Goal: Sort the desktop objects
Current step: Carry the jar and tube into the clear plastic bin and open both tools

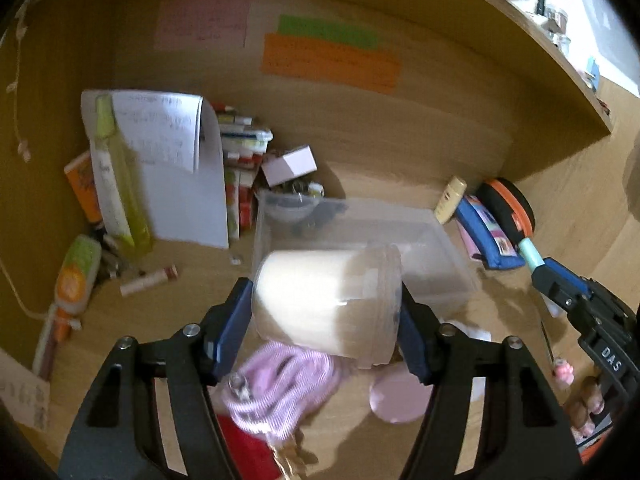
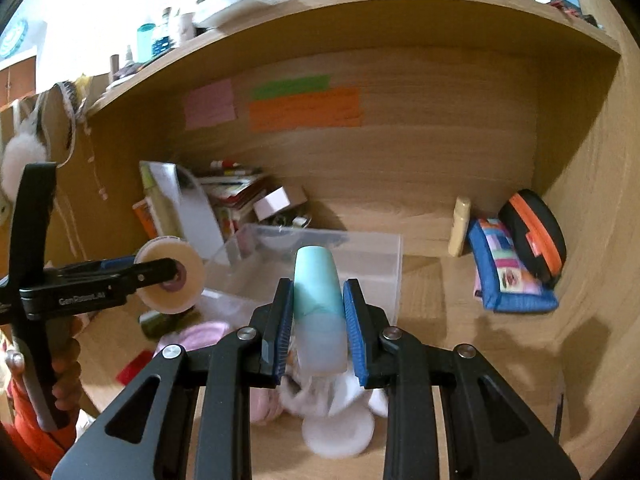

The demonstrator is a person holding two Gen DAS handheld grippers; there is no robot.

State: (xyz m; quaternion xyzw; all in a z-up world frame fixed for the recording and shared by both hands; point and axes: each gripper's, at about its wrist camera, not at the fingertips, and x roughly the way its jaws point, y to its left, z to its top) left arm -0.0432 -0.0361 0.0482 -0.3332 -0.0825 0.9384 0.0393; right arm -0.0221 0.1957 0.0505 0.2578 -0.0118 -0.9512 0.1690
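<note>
- Progress, as I judge it: the sort is mid-way. 2 items are lifted off the surface (image 1: 168, 312) at once, neither yet put down, and much clutter is left.
- The left gripper (image 1: 326, 312) has its jaws clamped on a cream-filled clear jar (image 1: 326, 300), lying on its side between the blue pads, at centre of the left wrist view. In the right wrist view the same jar shows end-on at the left edge.
- The right gripper (image 2: 316, 320) has its jaws tight on a mint-green tube (image 2: 319, 312), upright at centre frame, its tip over the clear plastic bin (image 2: 380, 264).
- The bin sits just behind both held items, mid-frame. It looks like the likely drop place, and its near part seems nearly bare; only dark small bits show at its far end.
- Left to sort, left part of the left wrist view: an orange-and-green glue bottle (image 1: 74, 280), a small lip-balm stick (image 1: 148, 280), a yellow-green bottle (image 1: 116, 176) leaning on a white paper pad (image 1: 176, 184).
- Lower centre: a pink striped cloth (image 1: 280, 384) and a round pink disc (image 1: 400, 400) lie under the jar.
- Centre back: stacked books (image 2: 232, 192) and a small white box (image 2: 276, 204).
- Right: a cream bottle (image 2: 460, 224), a blue pouch (image 2: 508, 272) and a black-and-orange case (image 2: 532, 232) against the back wall.
- In the way: nothing blocks the bin's mouth, though the 2 grippers are near each other above it.
</note>
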